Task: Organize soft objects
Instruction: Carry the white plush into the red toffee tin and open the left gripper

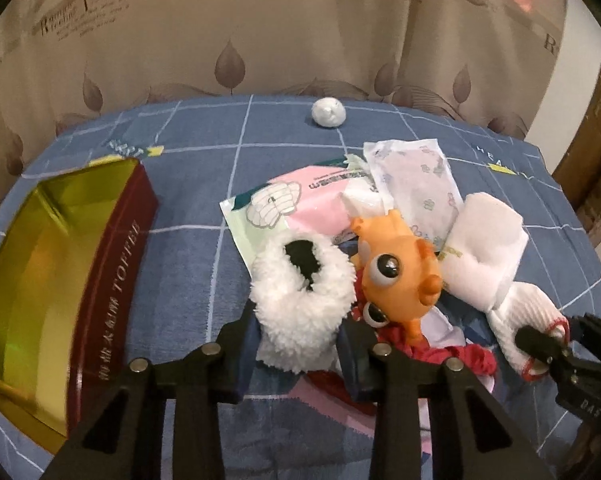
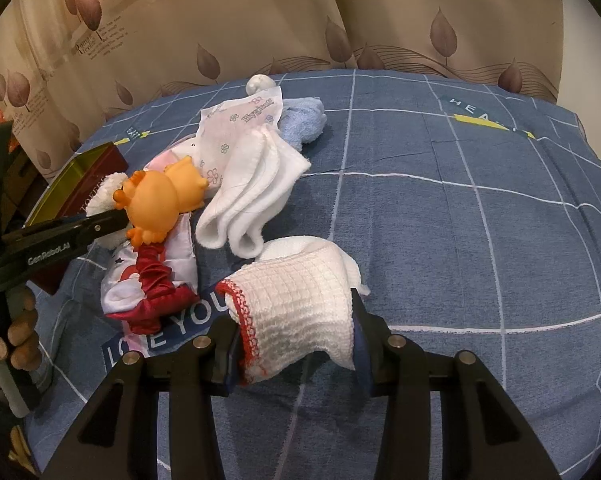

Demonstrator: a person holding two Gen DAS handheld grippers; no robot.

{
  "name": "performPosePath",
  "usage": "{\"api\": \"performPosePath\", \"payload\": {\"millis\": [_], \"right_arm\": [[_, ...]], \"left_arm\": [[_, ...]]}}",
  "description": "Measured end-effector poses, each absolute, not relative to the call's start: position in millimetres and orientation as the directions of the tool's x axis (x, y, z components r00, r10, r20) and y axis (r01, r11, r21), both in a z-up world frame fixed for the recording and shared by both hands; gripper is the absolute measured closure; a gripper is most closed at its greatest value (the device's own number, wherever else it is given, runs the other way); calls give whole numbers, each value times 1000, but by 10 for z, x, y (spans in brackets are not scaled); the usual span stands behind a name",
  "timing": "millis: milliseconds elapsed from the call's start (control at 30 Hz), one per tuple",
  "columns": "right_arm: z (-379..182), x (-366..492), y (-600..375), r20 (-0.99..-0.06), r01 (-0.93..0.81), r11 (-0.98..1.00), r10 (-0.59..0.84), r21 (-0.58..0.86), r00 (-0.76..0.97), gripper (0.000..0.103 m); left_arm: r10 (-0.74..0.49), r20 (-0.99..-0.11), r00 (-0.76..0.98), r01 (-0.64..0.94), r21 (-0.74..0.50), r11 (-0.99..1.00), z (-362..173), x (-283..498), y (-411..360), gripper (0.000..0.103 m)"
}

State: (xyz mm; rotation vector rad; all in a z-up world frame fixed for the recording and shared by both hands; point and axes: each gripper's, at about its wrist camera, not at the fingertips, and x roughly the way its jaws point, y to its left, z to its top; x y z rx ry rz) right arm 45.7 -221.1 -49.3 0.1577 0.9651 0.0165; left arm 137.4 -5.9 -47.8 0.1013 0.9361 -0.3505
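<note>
Covering the whole work area, the blue checked bed sheet (image 2: pixel 460 240) carries every item; it is a bed, so the surface yields under load. At the left edge stands 1 open tin box (image 1: pixel 60 264) with a gold interior, the probable receptacle. A loose pile of soft items lies in the middle: 1 folded white towel (image 2: pixel 256 184), 2 plastic packets, 1 red scrunchie (image 2: pixel 156 280) and 1 orange squeeze toy (image 1: pixel 396 268). The left gripper (image 1: pixel 296 344) has its fingers set around the white fluffy scrunchie (image 1: pixel 300 312), touching it on both sides; whether they are fully clamped cannot be told. The right gripper (image 2: pixel 296 344) has its fingers closed on the white knit cloth (image 2: pixel 300 304) with red edging. Both items should be light, limp and compressible; grip mid-body, since edges will slip or drape.
</note>
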Motion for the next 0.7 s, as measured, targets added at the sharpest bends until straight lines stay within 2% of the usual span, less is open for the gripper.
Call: {"api": "performPosePath", "payload": {"millis": [367, 700], "right_arm": [[-498, 445, -2197, -817, 51, 990, 76, 129, 571, 62], [-514, 441, -2174, -817, 49, 992, 67, 116, 573, 62]], "left_arm": [[-213, -770, 602, 317, -15, 948, -131, 1305, 202, 68], [-80, -772, 630, 190, 53, 980, -52, 1455, 878, 68]]}}
